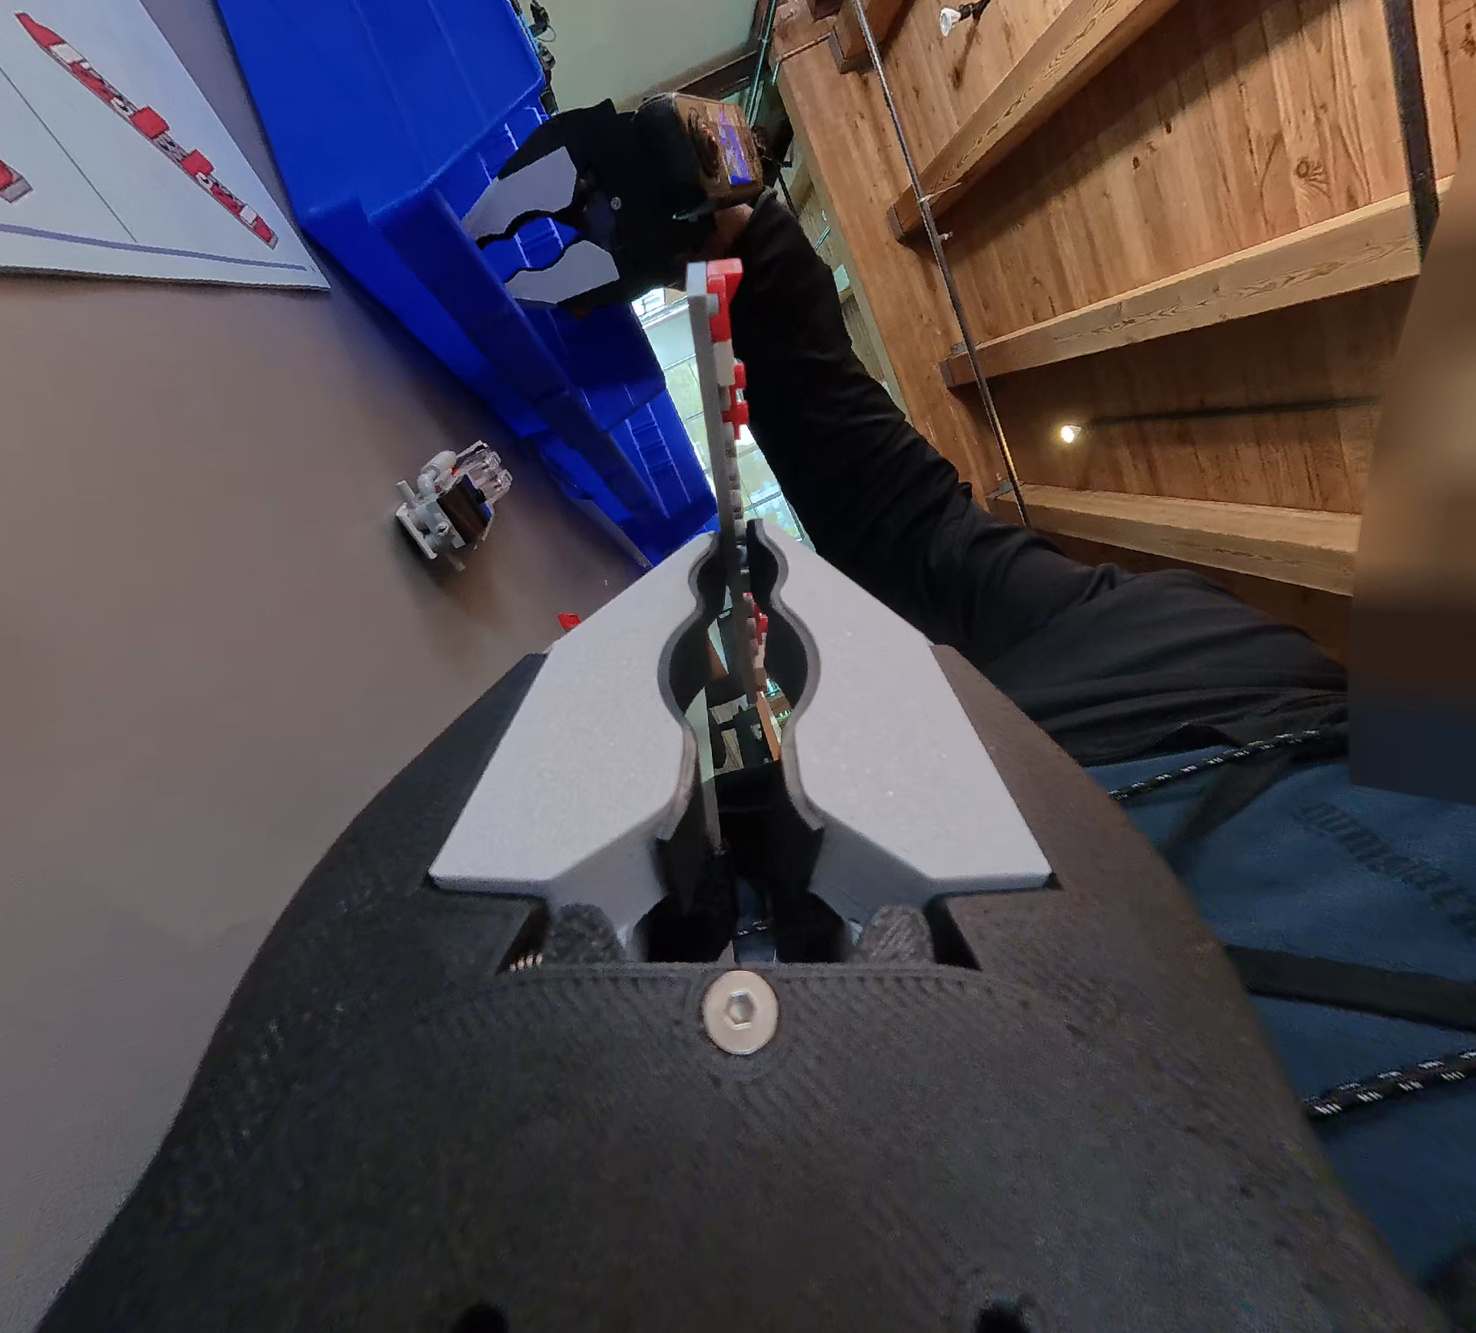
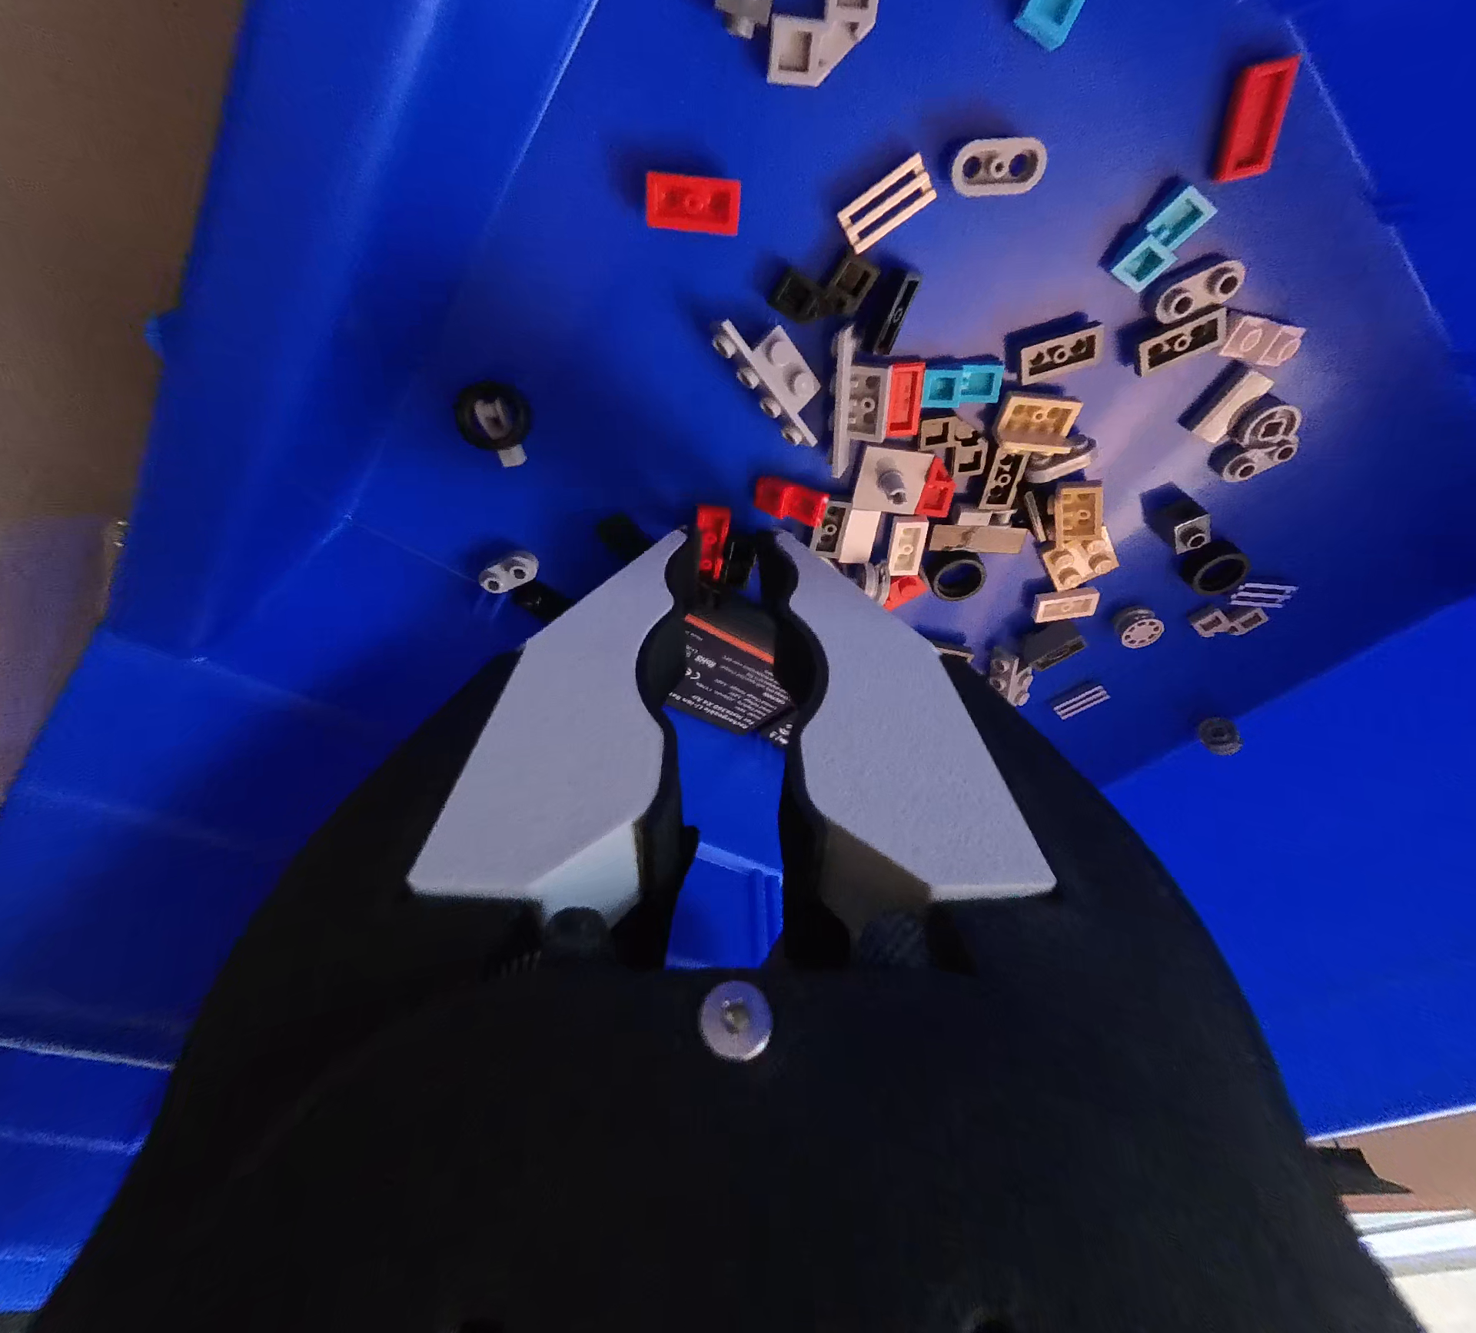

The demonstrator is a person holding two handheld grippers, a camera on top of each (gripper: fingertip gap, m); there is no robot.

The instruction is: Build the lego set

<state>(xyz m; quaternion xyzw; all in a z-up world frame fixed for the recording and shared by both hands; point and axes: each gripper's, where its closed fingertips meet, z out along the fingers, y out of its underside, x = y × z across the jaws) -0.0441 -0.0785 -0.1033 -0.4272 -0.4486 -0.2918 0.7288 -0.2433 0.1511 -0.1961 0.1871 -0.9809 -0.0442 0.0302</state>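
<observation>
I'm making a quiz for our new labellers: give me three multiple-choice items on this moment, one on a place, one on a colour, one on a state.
1. Where does the small grey and clear sub-assembly lie?
A. on the brown tabletop
B. inside the blue bin
C. in the right gripper

2. What colour is the piece at the right gripper's fingertips?
A. teal
B. red
C. tan

3. How does the left gripper stand?
A. wide open, holding nothing
B. shut on a long grey plate with red pieces
C. resting on the printed instruction sheet

Key: 1 A, the left wrist view shows it alone on the table beside the bin. 2 B, a small red piece sits between the tips, above the loose bricks. 3 B, the plate runs edge-on out from between its closed fingers.
</observation>
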